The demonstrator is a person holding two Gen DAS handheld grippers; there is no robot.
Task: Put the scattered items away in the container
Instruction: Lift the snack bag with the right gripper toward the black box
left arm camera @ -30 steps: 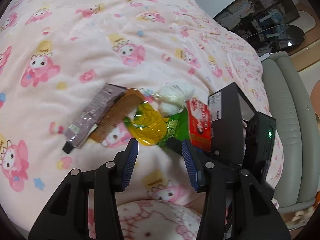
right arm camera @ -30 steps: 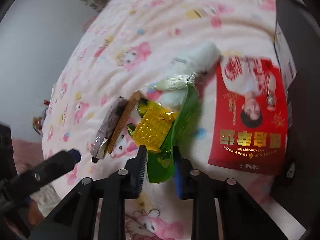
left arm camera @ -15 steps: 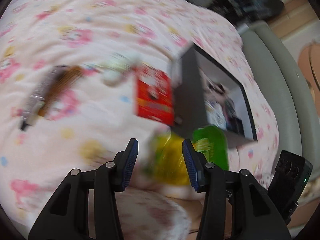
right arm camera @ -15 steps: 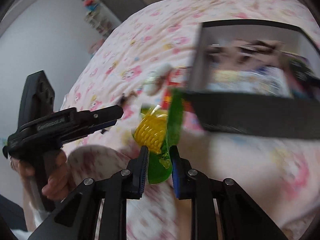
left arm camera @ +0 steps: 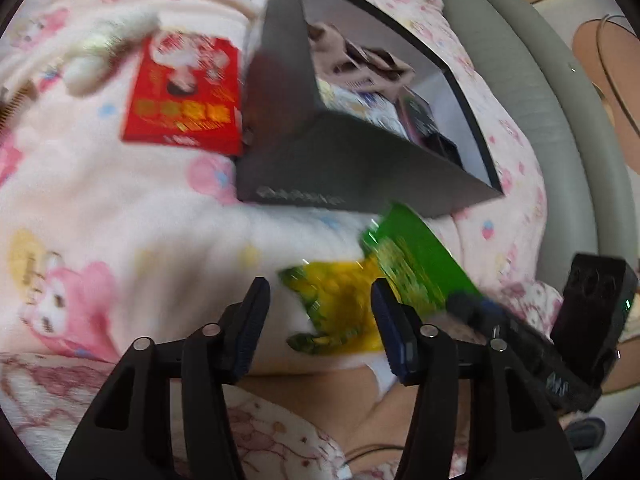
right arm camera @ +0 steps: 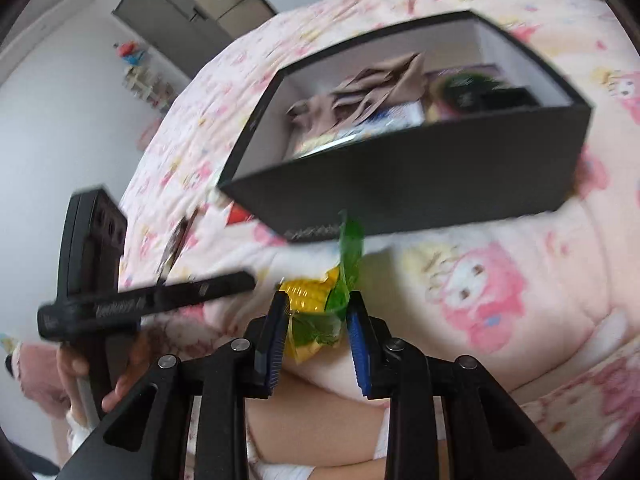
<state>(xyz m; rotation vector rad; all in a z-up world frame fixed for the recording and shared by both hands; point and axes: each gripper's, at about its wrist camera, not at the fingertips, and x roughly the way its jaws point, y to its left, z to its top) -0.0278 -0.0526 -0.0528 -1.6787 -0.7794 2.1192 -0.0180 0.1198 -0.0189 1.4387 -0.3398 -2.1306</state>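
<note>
A yellow and green corn packet [right arm camera: 320, 308] hangs between the pads of my right gripper [right arm camera: 317, 300], whose jaws are opening; the pads no longer pinch it. It is just short of the near wall of the black box [right arm camera: 420, 188], above the blanket. My left gripper [left arm camera: 320, 288] is also opening, with nothing between its fingers, and the corn packet [left arm camera: 344, 304] shows just beyond them. The black box [left arm camera: 340, 168] holds a brown cloth and several packets. Left of it lie a red packet [left arm camera: 184, 96] and a white fluffy item [left arm camera: 100, 52].
Everything lies on a pink cartoon-print blanket [left arm camera: 100, 200]. A comb [left arm camera: 16, 100] pokes in at the left edge. A grey sofa [left arm camera: 520, 100] runs along the right. A person's bare leg [left arm camera: 320, 396] is below the grippers, and a hand [right arm camera: 120, 384] holds the left gripper.
The right gripper lifted the corn packet off the blanket and carried it over to the box's near wall, then its jaws parted. The left gripper swung the same way and widened.
</note>
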